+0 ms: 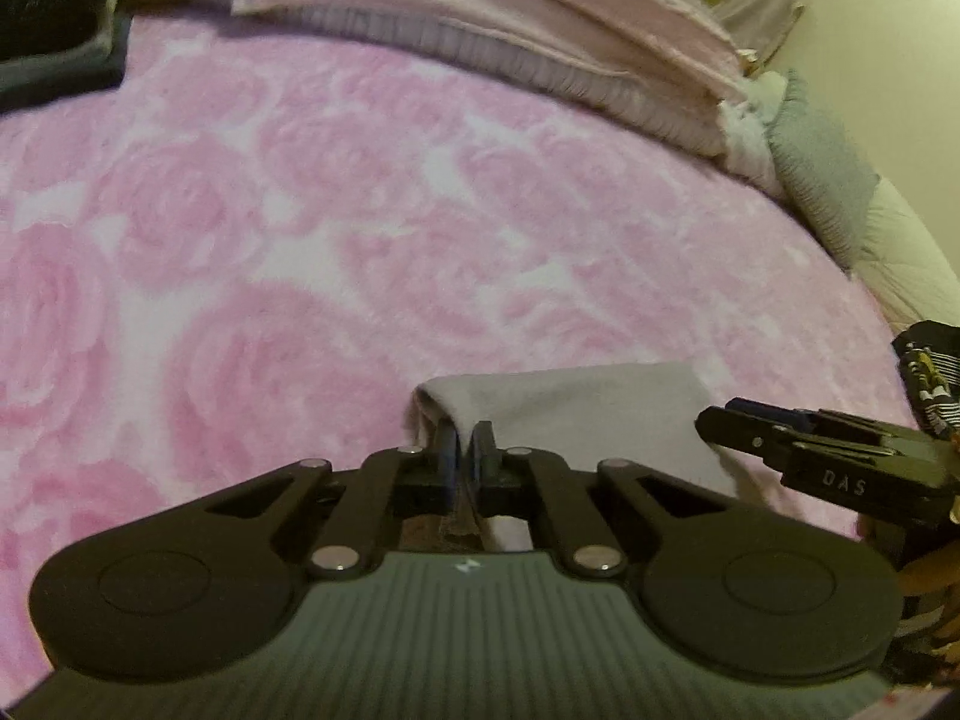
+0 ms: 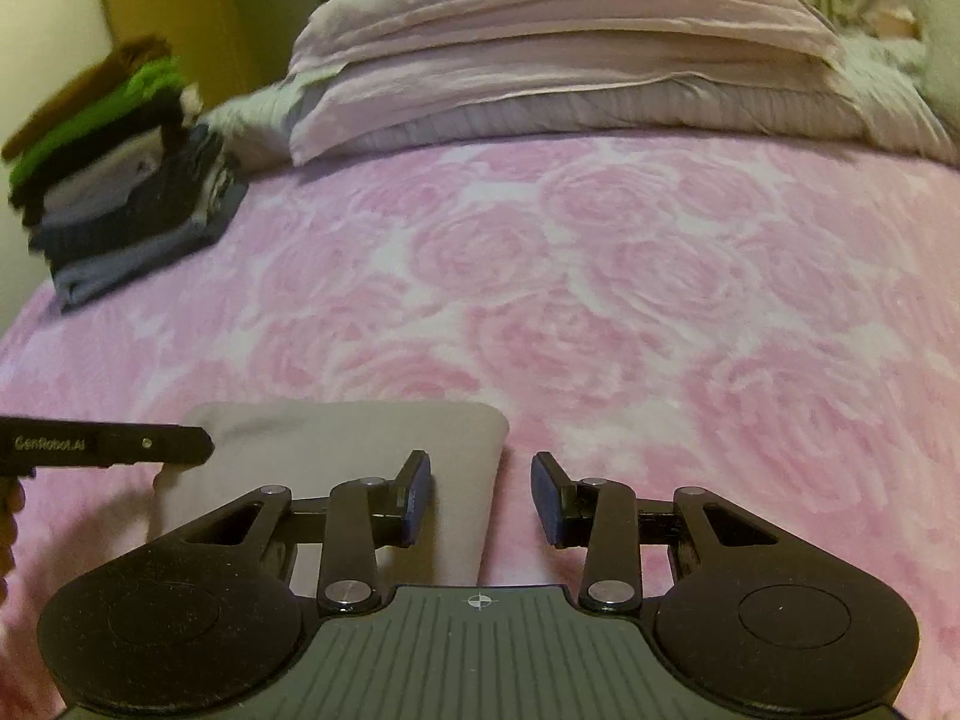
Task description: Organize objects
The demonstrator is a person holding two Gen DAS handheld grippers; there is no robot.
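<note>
A folded grey cloth [image 1: 576, 408] lies on the pink rose-patterned blanket [image 1: 300, 210] near the bed's front edge. My left gripper [image 1: 465, 438] is shut on the cloth's near left corner, with a ridge of fabric pinched up between its pads. In the right wrist view the same grey cloth [image 2: 336, 444] lies at lower left, and the left gripper [image 2: 204, 444] reaches onto it from the left. My right gripper [image 2: 480, 492] is open and straddles the cloth's right edge: its left finger is over the cloth and its right finger over the blanket [image 2: 600, 300]. Its pads press on nothing.
A stack of folded clothes [image 2: 120, 180], green and brown on top, stands at the bed's far left. Stacked pale pillows [image 2: 570, 60] lie across the head of the bed. A striped dark garment [image 1: 930, 384] shows at the right edge of the left wrist view.
</note>
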